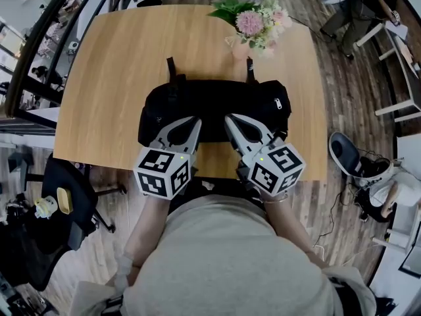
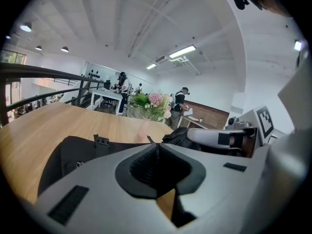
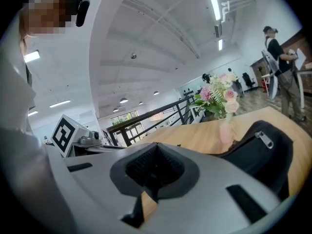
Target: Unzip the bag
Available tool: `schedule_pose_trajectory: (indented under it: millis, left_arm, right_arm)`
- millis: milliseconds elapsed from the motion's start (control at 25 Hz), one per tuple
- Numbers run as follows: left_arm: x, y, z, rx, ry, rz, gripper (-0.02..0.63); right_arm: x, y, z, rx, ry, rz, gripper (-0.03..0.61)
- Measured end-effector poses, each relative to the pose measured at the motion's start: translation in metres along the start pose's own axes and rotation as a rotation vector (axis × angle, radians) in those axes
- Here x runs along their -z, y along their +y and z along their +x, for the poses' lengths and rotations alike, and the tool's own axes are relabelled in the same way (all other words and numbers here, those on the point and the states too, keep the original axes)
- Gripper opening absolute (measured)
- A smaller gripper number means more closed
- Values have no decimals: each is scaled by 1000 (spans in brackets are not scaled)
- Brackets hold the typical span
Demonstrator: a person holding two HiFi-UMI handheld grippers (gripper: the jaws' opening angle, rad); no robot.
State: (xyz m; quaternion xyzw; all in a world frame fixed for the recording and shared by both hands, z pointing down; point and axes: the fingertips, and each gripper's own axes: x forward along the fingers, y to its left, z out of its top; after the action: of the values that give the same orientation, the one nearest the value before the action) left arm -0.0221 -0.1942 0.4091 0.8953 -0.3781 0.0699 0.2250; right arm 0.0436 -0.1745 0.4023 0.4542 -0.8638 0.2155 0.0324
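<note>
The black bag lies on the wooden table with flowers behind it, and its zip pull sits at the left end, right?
Not quite. The zip pull sits at the right end of the bag, as the head view shows. The rest holds: the bag is black and lies on the wooden table, with the flowers behind it.

Flower vase (image 1: 250, 26) on wooden table (image 1: 118, 64)

Black bag (image 1: 217, 101) flat on table (image 1: 118, 58)
</note>
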Motion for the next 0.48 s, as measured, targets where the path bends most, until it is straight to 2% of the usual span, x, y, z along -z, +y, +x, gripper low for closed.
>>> schedule_pose_trajectory:
  millis: [160, 480]
  left_arm:
    - [1, -7, 0, 38, -9, -19, 32]
    - [15, -7, 5, 13, 59, -17, 26]
  right_arm:
    - [4, 5, 2, -21, 31, -9, 6]
    - [15, 7, 5, -28, 85, -20, 6]
